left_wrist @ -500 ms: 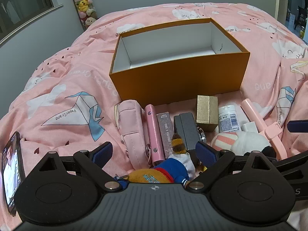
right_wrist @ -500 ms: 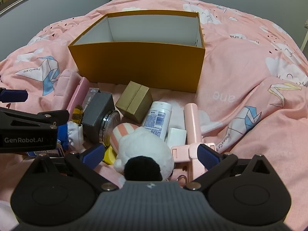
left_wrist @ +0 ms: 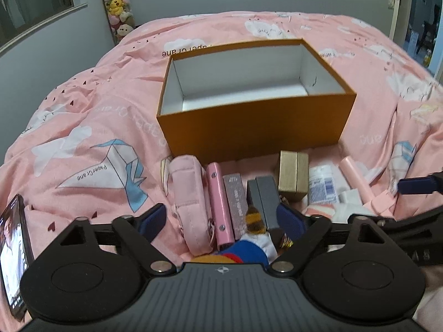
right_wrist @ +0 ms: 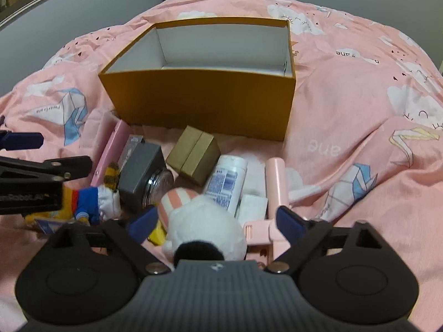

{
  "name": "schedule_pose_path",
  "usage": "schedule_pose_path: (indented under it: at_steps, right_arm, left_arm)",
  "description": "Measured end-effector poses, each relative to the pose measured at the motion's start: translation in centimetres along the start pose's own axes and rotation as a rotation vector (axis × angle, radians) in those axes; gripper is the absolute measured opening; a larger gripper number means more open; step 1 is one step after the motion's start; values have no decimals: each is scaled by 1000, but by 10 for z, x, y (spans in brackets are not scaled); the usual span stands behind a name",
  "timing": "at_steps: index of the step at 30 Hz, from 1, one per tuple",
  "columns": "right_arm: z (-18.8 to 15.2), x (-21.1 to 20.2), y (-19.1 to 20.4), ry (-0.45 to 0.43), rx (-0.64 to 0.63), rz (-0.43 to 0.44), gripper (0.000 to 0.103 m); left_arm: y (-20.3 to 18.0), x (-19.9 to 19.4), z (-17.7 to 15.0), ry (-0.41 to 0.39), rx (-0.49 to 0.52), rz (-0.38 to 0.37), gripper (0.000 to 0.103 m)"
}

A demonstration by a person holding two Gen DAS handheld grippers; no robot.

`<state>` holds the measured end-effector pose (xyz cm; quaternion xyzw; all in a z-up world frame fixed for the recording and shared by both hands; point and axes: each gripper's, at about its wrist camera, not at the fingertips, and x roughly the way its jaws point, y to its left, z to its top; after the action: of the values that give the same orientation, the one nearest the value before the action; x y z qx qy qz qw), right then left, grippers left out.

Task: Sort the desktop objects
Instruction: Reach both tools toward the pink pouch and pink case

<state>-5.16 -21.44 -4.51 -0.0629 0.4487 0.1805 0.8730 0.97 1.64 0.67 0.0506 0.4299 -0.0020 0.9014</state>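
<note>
Pink bedding [left_wrist: 91, 127] printed with paper cranes covers the bed, and an orange cardboard box [left_wrist: 254, 130] sits open and empty on it, white inside. Everything to be sorted lies in a row along the box's near wall: a pink pouch [left_wrist: 188, 193], a pink slim case [left_wrist: 218, 204], a glittery card box [left_wrist: 235, 196], a grey box [left_wrist: 265, 196], a gold gift box [right_wrist: 193, 157], a white bottle with a blue label [right_wrist: 227, 179], and a pink folding stick [right_wrist: 275, 182]. Nearer than these are a white plush with a striped ear [right_wrist: 202, 221] and a small doll in blue and yellow [right_wrist: 88, 202]. A phone [left_wrist: 12, 260] lies well off to the left of the box.

Nothing has gone into the box yet, so I'd say sorting is only starting. The left gripper [left_wrist: 221, 221] has its jaws spread wide over the pink case and grey box, gripping nothing. The right gripper [right_wrist: 216, 218] is also wide, straddling the white plush without pressing it.

Next, I'd guess, the right jaws need to drop lower around the plush, squeeze its soft body, and carry it over the near wall.
</note>
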Motion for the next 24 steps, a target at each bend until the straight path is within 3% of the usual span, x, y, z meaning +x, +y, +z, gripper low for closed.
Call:
schedule_pose_path:
  at_steps: [3, 4, 6, 10, 17, 24]
  right_arm:
    - [12, 2, -7, 3, 23, 25, 76]
    - [17, 4, -9, 7, 28, 40, 74]
    - [27, 9, -9, 28, 38, 68, 60]
    - [48, 26, 2, 84, 34, 181, 53]
    - [81, 63, 55, 177, -51, 343, 40]
    - [96, 91, 80, 217, -126, 322, 35]
  left_arm:
    - [15, -1, 8, 0, -28, -32, 86]
    - [19, 1, 10, 5, -40, -33, 79]
    - [30, 8, 15, 36, -61, -29, 66]
    - [51, 23, 24, 92, -115, -53, 55]
    - [67, 59, 30, 204, -108, -99, 49]
    - [82, 84, 27, 274, -138, -144, 43]
